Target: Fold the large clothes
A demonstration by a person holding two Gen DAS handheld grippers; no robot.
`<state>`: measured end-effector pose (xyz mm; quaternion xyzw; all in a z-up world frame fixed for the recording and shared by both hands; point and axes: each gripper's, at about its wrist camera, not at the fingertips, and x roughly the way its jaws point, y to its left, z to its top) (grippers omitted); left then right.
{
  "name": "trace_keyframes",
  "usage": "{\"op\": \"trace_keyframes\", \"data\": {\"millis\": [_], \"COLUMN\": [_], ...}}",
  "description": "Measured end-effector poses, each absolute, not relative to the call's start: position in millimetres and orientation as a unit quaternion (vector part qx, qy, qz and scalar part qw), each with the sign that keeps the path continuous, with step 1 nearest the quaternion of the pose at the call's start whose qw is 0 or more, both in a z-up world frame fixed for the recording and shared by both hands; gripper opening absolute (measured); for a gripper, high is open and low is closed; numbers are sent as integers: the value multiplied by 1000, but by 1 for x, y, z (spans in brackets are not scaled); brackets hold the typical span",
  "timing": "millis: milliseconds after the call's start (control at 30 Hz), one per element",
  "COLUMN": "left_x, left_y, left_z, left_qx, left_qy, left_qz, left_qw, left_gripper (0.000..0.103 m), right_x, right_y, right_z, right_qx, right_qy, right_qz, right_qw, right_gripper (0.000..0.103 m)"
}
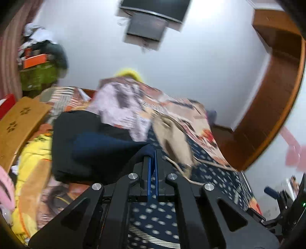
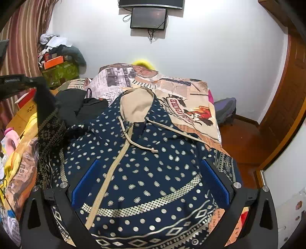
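On the bed (image 2: 191, 90), a navy hoodie (image 2: 145, 168) with pale dot and diamond patterns lies spread front-up over a newspaper-print cover, its beige-lined hood (image 2: 135, 107) toward the far wall and its beige zipper (image 2: 112, 172) running down the chest.

At far left of the right wrist view, striped curtains (image 2: 21, 38) hang beside a heap of boxes and clothes (image 2: 57, 57). Below them the left gripper (image 2: 38, 82) enters from the left edge and holds up one patterned sleeve (image 2: 49, 138), which hangs down in a long strip to the hoodie's shoulder. Black garments (image 2: 80, 103) lie just beyond that shoulder.

In the left wrist view, blurred by motion, a tan cardboard box (image 1: 21, 122) and yellow fabric (image 1: 32, 164) sit at left. The left gripper (image 1: 152, 160) has its blue pads (image 1: 149, 172) pressed nearly together on a fold of dark navy cloth, the sleeve (image 1: 107, 147), which rises to a point at the fingertips. Right of it, the hood (image 1: 172, 139) and a drawstring (image 1: 177, 166) lie on the dotted body of the hoodie (image 1: 153, 212).

At centre of the right wrist view, the right gripper (image 2: 150, 182) hovers low over the hoodie's chest with its blue pads (image 2: 86, 182) spread wide, one on each side of the zipper area, gripping nothing. A drawstring (image 2: 141, 145) with a knotted end lies across the chest between them.

On the wall above the bed hang two dark screens (image 2: 149, 17). At right, a wooden door frame (image 2: 286, 92) borders the orange-brown floor (image 2: 241, 138), where a dark bag (image 2: 225, 109) rests beside the bed.
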<state>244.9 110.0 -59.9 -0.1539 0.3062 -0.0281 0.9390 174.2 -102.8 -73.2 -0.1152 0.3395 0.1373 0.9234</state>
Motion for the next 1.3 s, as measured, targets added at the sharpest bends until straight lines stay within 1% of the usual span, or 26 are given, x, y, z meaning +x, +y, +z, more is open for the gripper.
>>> {"op": "trace_keyframes", "data": {"millis": [167,333,500,633,667,767,800,833,867,900,1000,1133,1300], "left_x": [258,262,259,254,254,244,240,237,232,227,214,203,196], "left_y": [52,1,-27,-37,-40,-42,-41,-38,-35,-31,-15,14,67], "left_z": [-85,-126,-168,-191,-196,-198,-196,-193,-189,-183,-163,-139,-114], "left_qx": [-120,-80,-51,-36,-31,-18,-14,-12,-9,-6,10,6,-18], "left_qy": [355,421,479,506,511,515,515,512,507,497,471,437,404], "left_qz": [-83,-121,-143,-154,-156,-162,-164,-164,-161,-157,-137,-100,-48], "left_qw": [923,895,865,848,844,841,841,843,847,853,872,894,914], "left_gripper": [1,1,2,3,5,16,26,38,42,45,45,52,52], "right_x": [173,171,170,170,170,170,170,171,171,172,175,181,189], "right_y": [-114,-124,-130,-132,-132,-131,-130,-129,-127,-125,-115,-96,-54], "right_z": [-77,-81,-87,-92,-93,-93,-93,-92,-92,-91,-86,-80,-77], "right_qx": [-112,-112,-114,-118,-120,-124,-126,-128,-129,-130,-131,-135,-157], "right_qy": [344,351,358,365,367,368,368,368,367,367,363,357,348], "right_qz": [131,124,119,118,118,119,120,121,122,125,138,159,195], "right_qw": [923,921,919,916,915,914,913,913,913,913,912,911,903], "right_gripper": [103,103,103,103,103,103,103,103,103,103,103,103,103]}}
